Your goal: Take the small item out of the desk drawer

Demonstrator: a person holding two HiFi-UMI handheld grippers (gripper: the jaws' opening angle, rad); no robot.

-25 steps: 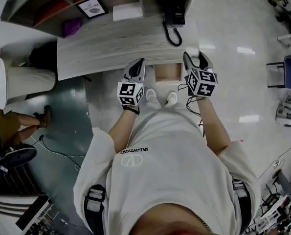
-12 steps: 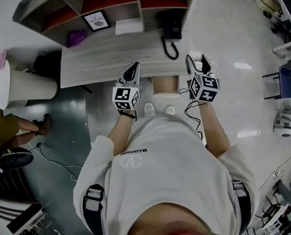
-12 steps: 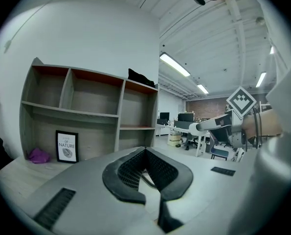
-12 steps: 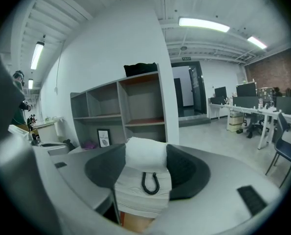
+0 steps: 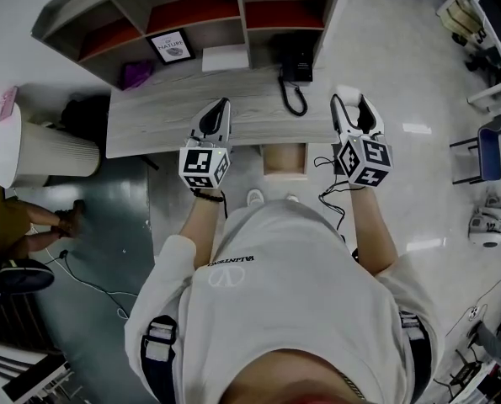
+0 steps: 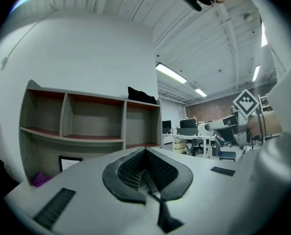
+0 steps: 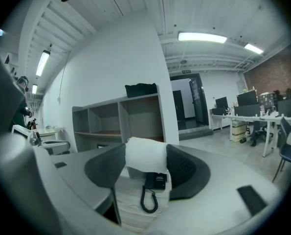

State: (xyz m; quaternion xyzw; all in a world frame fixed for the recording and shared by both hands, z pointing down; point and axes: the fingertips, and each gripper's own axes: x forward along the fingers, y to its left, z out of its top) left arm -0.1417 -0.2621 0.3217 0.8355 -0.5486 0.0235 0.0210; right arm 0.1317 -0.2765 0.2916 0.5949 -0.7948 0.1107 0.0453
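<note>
Head view: right gripper (image 5: 354,101) at 1 o'clock from frame centre, by the right end of the desk (image 5: 166,112). Its jaws are partway apart and clamped on the small white item (image 7: 146,159), which is pinched between both pads and clear of the desktop. The left gripper (image 5: 222,108) is at its 9 o'clock, jaws pressed together, empty, over the desk's front edge. Black telephone (image 5: 296,57) on the desk at 11 o'clock of the right gripper.
</note>
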